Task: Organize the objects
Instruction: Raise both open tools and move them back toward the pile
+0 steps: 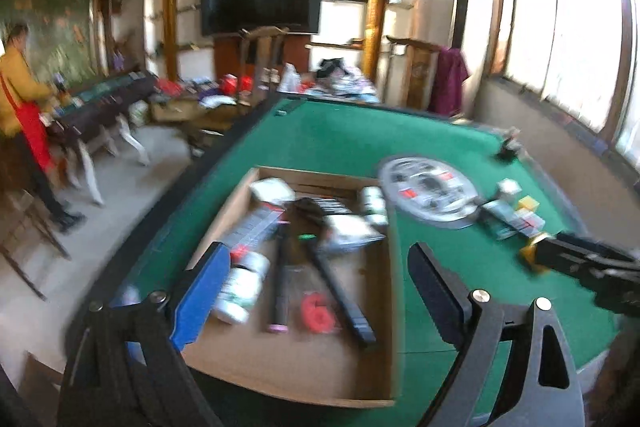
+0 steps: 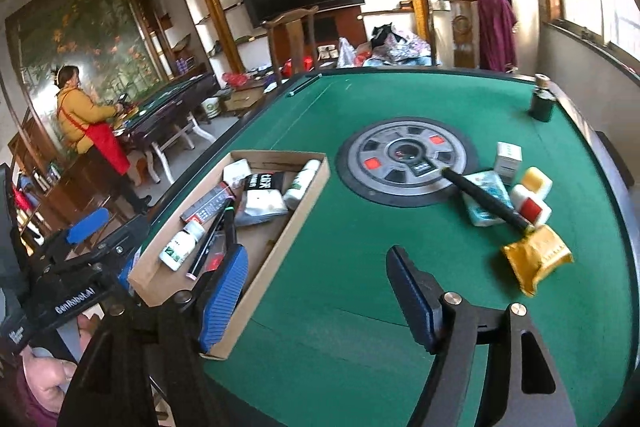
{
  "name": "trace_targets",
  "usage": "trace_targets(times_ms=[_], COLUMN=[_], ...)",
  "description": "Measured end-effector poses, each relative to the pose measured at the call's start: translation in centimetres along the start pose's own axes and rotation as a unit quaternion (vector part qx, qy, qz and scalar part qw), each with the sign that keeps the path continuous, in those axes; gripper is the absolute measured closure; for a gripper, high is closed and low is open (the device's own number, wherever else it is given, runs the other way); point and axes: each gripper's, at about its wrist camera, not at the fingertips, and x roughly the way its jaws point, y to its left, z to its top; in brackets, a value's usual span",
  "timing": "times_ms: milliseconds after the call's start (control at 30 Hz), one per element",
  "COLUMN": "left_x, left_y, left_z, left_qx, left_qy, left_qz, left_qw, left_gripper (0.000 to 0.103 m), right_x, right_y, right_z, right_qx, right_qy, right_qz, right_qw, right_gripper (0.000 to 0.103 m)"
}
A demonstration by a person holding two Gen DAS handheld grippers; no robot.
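Observation:
A shallow cardboard box [image 1: 288, 367] lies on the green table [image 1: 400, 131]. It holds white bottles [image 1: 240, 287], black sticks [image 1: 340, 295] and packets. My left gripper [image 1: 316, 287] hovers over the box, open, with nothing between its pads. My right gripper [image 2: 316, 291] is open and empty above the green felt, between the box [image 2: 280, 227] and a group of loose items. That group includes a black stick [image 2: 488, 201] lying on a tissue pack [image 2: 476, 217], a yellow pouch [image 2: 536, 259], a white carton [image 2: 508, 157] and small cubes [image 2: 530, 207]. The left gripper [image 2: 108, 231] shows at the box's near-left corner.
A round grey disc [image 2: 404, 159] sits in the table's centre. A dark green bottle [image 2: 541, 103] stands near the far right edge. A person in a yellow jacket and red apron [image 2: 88, 123] stands at another table on the left. Wooden chairs [image 2: 292, 39] stand beyond the far edge.

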Motion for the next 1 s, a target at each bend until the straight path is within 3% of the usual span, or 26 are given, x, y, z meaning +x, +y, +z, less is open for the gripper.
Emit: trace_targets(times_ms=[200, 333, 400, 433, 500, 633, 700, 800, 867, 933, 1000], left_x=[-3.5, -6.3, -7.3, -7.6, -8.7, -12.8, -13.6, -12.8, -11.3, -8.9, -6.7], left_y=[-1.3, -2.4, -3.0, -3.4, -4.8, -7.7, -8.7, -10.2, -10.5, -10.0, -8.7], left_z=[4.0, 9.4, 12.8, 14.2, 17.5, 23.2, 24.9, 27.0, 27.4, 26.5, 24.9], left_qx=[-0.059, -0.104, -0.138, -0.142, -0.128, -0.031, 0.002, 0.050, 0.071, 0.075, 0.062], left_qy=[-0.006, 0.004, 0.026, 0.033, 0.037, -0.033, -0.060, -0.088, -0.090, -0.082, -0.069], left_qz=[-0.160, -0.263, -0.301, -0.310, -0.306, -0.211, -0.173, -0.128, -0.124, -0.139, -0.155], left_qw=[0.9853, 0.9593, 0.9432, 0.9396, 0.9425, 0.9763, 0.9831, 0.9866, 0.9856, 0.9840, 0.9835], left_gripper=[0.013, 0.012, 0.011, 0.010, 0.010, 0.005, 0.002, 0.000, 0.000, 0.000, 0.000], right_x=[-5.2, -10.3, -13.0, -14.1, -16.4, -21.6, -24.0, -26.3, -26.3, -25.1, -22.9], right_y=[-1.7, -2.3, -2.7, -2.7, -2.5, -2.0, -2.0, -2.4, -2.4, -2.9, -3.6], right_z=[4.6, 9.5, 12.5, 13.9, 16.8, 23.0, 26.1, 29.9, 31.5, 32.5, 32.3], right_qx=[0.009, 0.037, 0.067, 0.073, 0.074, 0.054, 0.038, 0.032, 0.016, 0.007, 0.014], right_qy=[-0.015, -0.010, -0.001, 0.003, 0.005, -0.020, -0.041, -0.066, -0.072, -0.072, -0.071], right_qz=[0.005, 0.081, 0.124, 0.126, 0.105, 0.006, -0.066, -0.185, -0.251, -0.273, -0.263], right_qw=[1.000, 0.996, 0.990, 0.989, 0.992, 0.998, 0.996, 0.980, 0.965, 0.959, 0.962], right_gripper=[0.027, 0.027, 0.026, 0.026, 0.026, 0.024, 0.020, 0.013, 0.009, 0.006, 0.005])
